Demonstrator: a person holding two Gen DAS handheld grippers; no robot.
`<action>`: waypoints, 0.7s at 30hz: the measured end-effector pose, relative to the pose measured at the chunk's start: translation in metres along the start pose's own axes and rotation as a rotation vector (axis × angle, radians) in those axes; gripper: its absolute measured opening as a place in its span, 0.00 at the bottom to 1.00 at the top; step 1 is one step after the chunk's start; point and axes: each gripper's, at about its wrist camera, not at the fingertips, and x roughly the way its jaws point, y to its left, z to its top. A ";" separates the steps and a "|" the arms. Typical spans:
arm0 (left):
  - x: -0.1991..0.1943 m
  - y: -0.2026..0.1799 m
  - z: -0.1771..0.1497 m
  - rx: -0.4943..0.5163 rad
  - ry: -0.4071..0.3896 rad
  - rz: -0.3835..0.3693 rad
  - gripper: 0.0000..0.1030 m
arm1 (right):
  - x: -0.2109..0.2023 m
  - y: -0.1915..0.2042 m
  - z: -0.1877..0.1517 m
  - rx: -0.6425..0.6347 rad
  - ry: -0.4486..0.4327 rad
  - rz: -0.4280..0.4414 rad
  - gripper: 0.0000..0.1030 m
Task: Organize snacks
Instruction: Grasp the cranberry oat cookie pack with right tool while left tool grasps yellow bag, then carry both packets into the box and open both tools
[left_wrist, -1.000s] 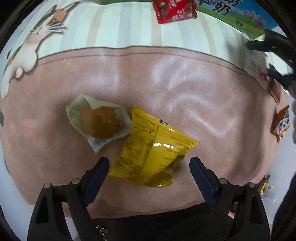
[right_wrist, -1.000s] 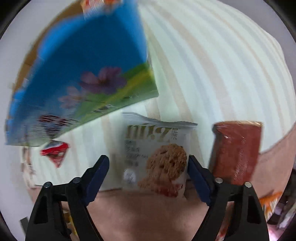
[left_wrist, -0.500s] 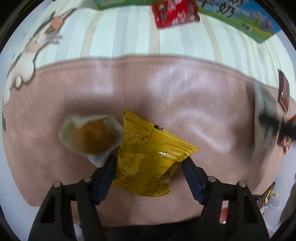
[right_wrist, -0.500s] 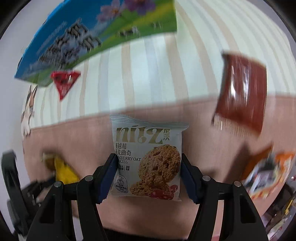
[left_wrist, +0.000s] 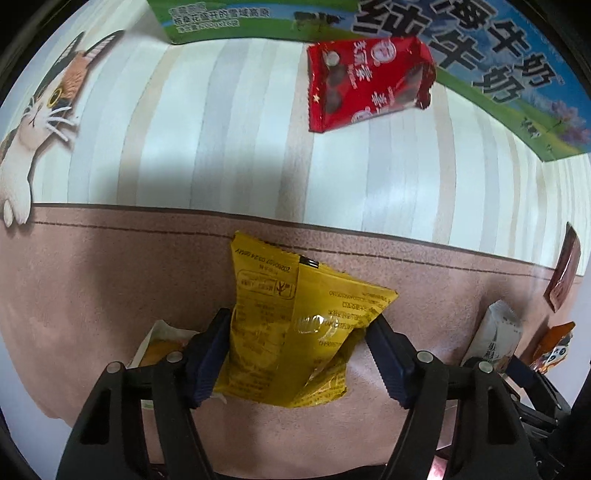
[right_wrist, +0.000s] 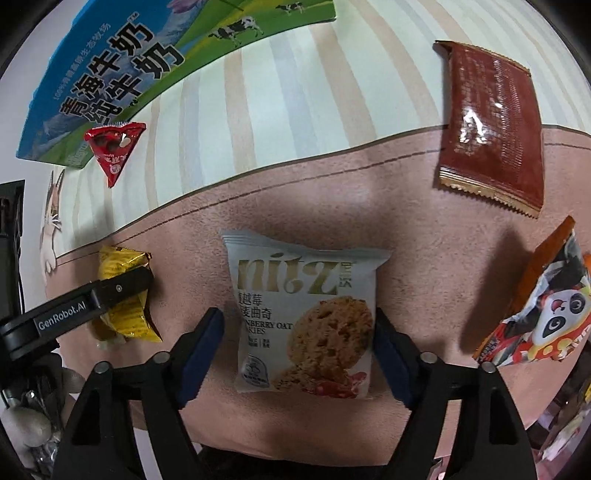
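A yellow snack bag (left_wrist: 288, 317) sits between the pads of my left gripper (left_wrist: 297, 354), which press on both its sides. The jaws are opening slightly, with the bag still between them. In the right wrist view the same yellow bag (right_wrist: 122, 321) shows at the left under a finger of the left gripper (right_wrist: 122, 288). A grey cranberry oat cookie packet (right_wrist: 303, 306) lies flat on the pink part of the mat (right_wrist: 424, 258). My right gripper (right_wrist: 295, 350) straddles it, jaws opening, with a clear gap at the left pad.
A red triangular packet (left_wrist: 365, 81) lies on the striped part by a blue-green milk carton box (left_wrist: 480, 55). A brown packet (right_wrist: 491, 122) and a panda packet (right_wrist: 546, 306) lie at the right. A wrapped bun (left_wrist: 159, 343) peeks out behind the left finger.
My left gripper closed on the yellow bag and carried it away from the bun. My right gripper brought the cookie packet from the stripes onto the pink area and spread its jaws off it.
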 end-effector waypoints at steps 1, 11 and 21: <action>0.009 0.000 0.002 0.006 0.002 0.004 0.69 | 0.002 0.002 0.000 -0.003 0.000 -0.008 0.83; 0.013 -0.021 -0.022 0.020 -0.037 0.035 0.63 | 0.009 0.012 -0.010 -0.028 -0.024 -0.055 0.76; -0.022 -0.041 -0.042 0.044 -0.057 -0.043 0.60 | -0.012 0.040 -0.038 -0.050 -0.089 -0.003 0.67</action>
